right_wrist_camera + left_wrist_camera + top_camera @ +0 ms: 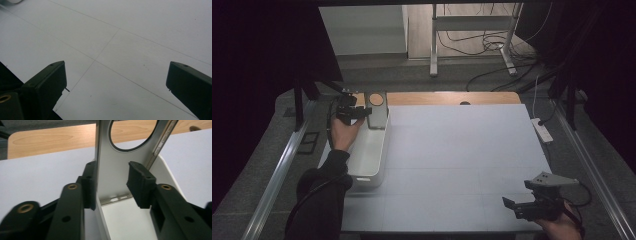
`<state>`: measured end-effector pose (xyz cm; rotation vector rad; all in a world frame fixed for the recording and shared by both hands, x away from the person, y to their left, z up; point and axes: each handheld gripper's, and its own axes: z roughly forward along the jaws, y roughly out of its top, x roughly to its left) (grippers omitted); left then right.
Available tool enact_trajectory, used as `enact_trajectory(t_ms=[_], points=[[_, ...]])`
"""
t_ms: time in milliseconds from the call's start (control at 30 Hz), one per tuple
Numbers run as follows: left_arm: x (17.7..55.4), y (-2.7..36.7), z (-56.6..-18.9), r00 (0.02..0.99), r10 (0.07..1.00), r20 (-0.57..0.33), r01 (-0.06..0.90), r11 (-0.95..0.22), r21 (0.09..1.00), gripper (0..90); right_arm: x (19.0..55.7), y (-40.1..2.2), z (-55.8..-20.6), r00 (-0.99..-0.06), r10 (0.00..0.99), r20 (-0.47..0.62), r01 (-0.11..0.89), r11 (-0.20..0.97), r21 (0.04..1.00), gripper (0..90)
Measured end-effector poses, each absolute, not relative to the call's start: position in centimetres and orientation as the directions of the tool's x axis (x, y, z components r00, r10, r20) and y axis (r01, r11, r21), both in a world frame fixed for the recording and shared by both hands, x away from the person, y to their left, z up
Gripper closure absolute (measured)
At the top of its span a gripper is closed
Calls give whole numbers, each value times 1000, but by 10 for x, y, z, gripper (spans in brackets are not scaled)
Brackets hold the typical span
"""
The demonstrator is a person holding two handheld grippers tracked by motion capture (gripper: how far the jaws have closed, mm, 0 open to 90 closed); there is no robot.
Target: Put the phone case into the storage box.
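A grey metal plate [376, 111] with a round hole stands upright at the far end of a white bin [368, 152] on the table's left side. My left gripper [360, 112] straddles this plate [115, 157]. In the left gripper view the left gripper [113, 167] is open: its left pad lies against the plate's back, and the right pad [140, 182] stands a little off its face. The bin's rim [168, 173] shows behind. My right gripper [518, 194] hovers open over the table's near right corner, and the right gripper [117, 67] has nothing between its fingers.
A white mat [462, 160] covers the table, with a wooden strip [447, 98] along the far edge. A white power strip [542, 129] lies at the right edge. Beyond the table stand a metal frame [433, 45] and loose cables on the floor.
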<state>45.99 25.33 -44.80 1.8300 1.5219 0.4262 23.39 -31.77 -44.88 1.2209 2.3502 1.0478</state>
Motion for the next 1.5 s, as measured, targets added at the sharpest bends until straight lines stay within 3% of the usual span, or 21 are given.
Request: enact_trajectory(t_ms=[500,767,1500], points=[[447,254,-443,344,919,-192,685,-106,720,307,234,-317,-449,-598,799,67,587,380,715,35],[442,254,-443,407,886,-222,674,-128,727,248,234,-317,-449,-599,798,66,586,380,716,35],[422,247,-435,464,857,-225,647,-153,747,84,234,-317,-449,-600,797,64,586,384,713,35]])
